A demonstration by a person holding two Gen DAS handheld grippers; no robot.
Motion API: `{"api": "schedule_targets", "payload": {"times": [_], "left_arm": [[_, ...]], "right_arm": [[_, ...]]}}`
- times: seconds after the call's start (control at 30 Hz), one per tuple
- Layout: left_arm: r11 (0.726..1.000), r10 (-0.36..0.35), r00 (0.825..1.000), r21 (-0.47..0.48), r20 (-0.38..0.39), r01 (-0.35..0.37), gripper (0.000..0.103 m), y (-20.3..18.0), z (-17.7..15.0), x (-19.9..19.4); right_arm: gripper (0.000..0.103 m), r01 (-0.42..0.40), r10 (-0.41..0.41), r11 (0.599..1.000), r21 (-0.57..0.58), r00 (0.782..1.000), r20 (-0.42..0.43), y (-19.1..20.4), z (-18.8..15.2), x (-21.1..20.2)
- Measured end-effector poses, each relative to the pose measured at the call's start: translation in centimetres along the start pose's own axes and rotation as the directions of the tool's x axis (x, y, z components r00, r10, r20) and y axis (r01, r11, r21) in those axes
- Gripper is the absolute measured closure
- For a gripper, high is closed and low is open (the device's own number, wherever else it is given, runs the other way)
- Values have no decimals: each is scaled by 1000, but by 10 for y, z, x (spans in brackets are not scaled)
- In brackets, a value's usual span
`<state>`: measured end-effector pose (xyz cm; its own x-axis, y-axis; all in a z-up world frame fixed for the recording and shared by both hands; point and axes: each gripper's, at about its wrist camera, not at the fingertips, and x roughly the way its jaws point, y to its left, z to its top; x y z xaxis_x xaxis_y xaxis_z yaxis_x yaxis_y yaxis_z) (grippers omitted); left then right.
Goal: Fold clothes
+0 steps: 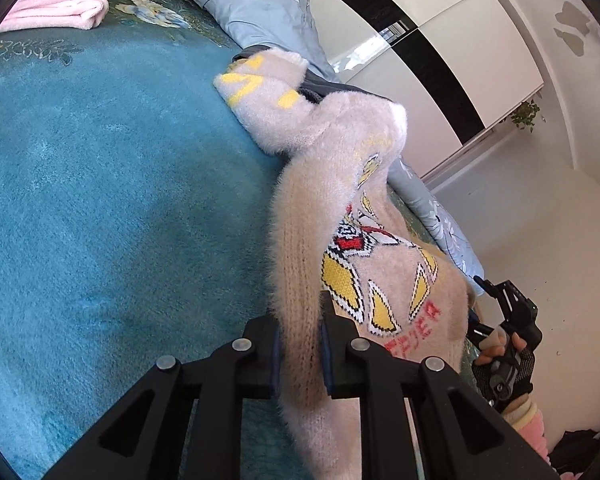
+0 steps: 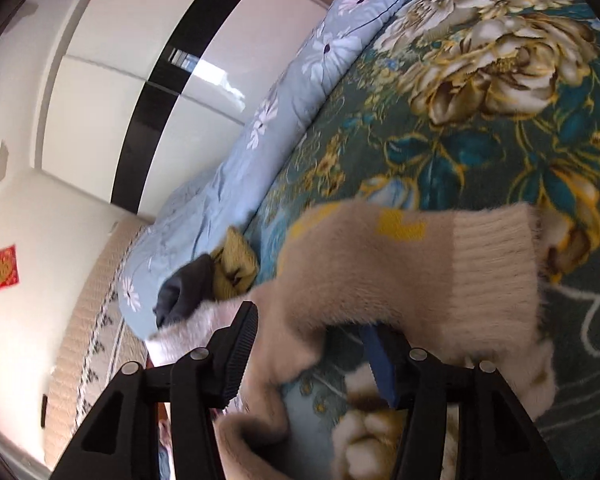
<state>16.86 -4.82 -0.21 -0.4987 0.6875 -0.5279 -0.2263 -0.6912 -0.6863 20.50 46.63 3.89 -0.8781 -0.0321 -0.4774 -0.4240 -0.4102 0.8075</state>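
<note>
A fuzzy beige sweater with a yellow, red and white cartoon pattern hangs up from the teal blanket. My left gripper is shut on its ribbed edge, and the fabric drapes over both fingers. At the right, a gloved hand carries my right gripper beside the sweater. In the right wrist view a sleeve of the sweater, with a ribbed cuff, lies across my right gripper. Those jaws stand wide apart; fabric is between them but the pads do not press on it.
A dark grey garment and a yellow piece lie under the sweater's far end. A pale blue flowered quilt runs along the bed's edge beside a white wardrobe. Folded pink towels sit at the far corner.
</note>
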Motion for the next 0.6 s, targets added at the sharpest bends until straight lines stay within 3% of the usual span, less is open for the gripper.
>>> {"api": "schedule_targets", "payload": {"times": [0.03,0.1,0.13,0.2,0.23,0.3,0.33,0.37,0.43,0.5,0.6], "left_arm": [[1000,-1,1000,-2,2,1,88,0,0,-1],[1000,-4,1000,-7,4,4,87,1,0,-1],[1000,-6,1000,-9,4,6,87,2,0,-1],[1000,-8,1000,-12,2,8,86,2,0,-1],[1000,-8,1000,-12,0,8,85,2,0,0],[1000,-7,1000,-9,-8,7,82,1,0,2],[1000,-7,1000,-6,-12,7,81,1,0,2],[1000,-5,1000,-5,-17,5,81,1,0,4],[1000,2,1000,0,-25,-2,81,0,-1,6],[1000,4,1000,4,-25,-4,79,-1,-1,6],[1000,0,1000,1,-17,0,78,-1,-1,4]], "right_arm": [[47,7,-7,1000,12,1000,17,1,4,2],[56,48,-50,998,37,996,67,4,13,5],[63,75,-80,996,47,992,95,6,17,5],[89,129,-134,991,45,980,145,14,24,6],[89,153,-152,988,11,974,171,22,25,6],[90,189,-140,958,-215,965,223,59,17,9],[90,195,-118,921,-337,964,236,79,8,11],[90,171,-70,859,-483,973,219,99,-11,15],[90,110,7,681,-724,988,156,138,-48,23],[90,40,13,535,-844,998,55,156,-84,37],[91,18,-44,448,-894,999,-2,159,-108,56]]}}
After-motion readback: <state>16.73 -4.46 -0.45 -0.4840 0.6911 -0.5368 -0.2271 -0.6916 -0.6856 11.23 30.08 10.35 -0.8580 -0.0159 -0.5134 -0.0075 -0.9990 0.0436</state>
